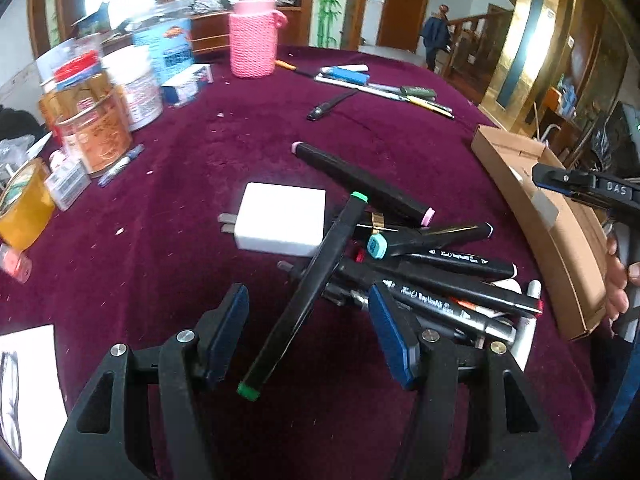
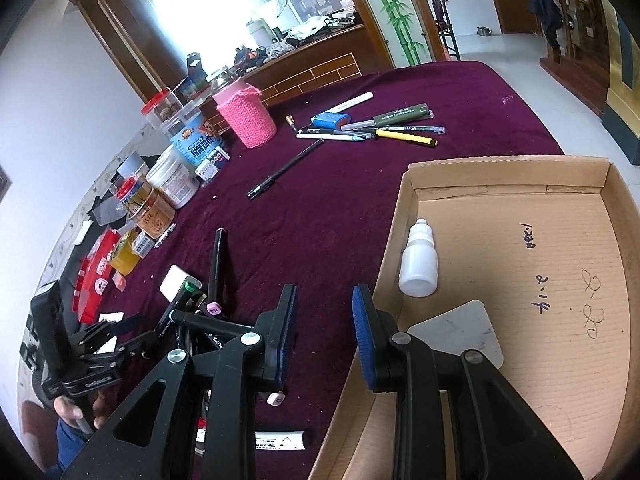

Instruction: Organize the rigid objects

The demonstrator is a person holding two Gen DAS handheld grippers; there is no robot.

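A heap of black markers [image 1: 420,272] lies on the maroon tablecloth beside a white charger plug [image 1: 280,220]. My left gripper [image 1: 308,296] hangs open just above the heap. A green-capped marker [image 1: 320,276] runs between its blue pads, and neither pad touches it. My right gripper [image 2: 325,296] is open by a narrow gap with nothing in it, hovering at the left wall of a shallow cardboard tray [image 2: 520,280]. Inside the tray lie a white dropper bottle [image 2: 418,264] and a pale flat card [image 2: 460,332].
A pink knitted cup [image 2: 246,120] stands at the back. Loose pens [image 2: 380,128] lie beside it, with a black pen [image 2: 286,170] nearer. Jars and small boxes [image 1: 100,120] crowd the left edge. A person [image 1: 436,38] stands far off near a door.
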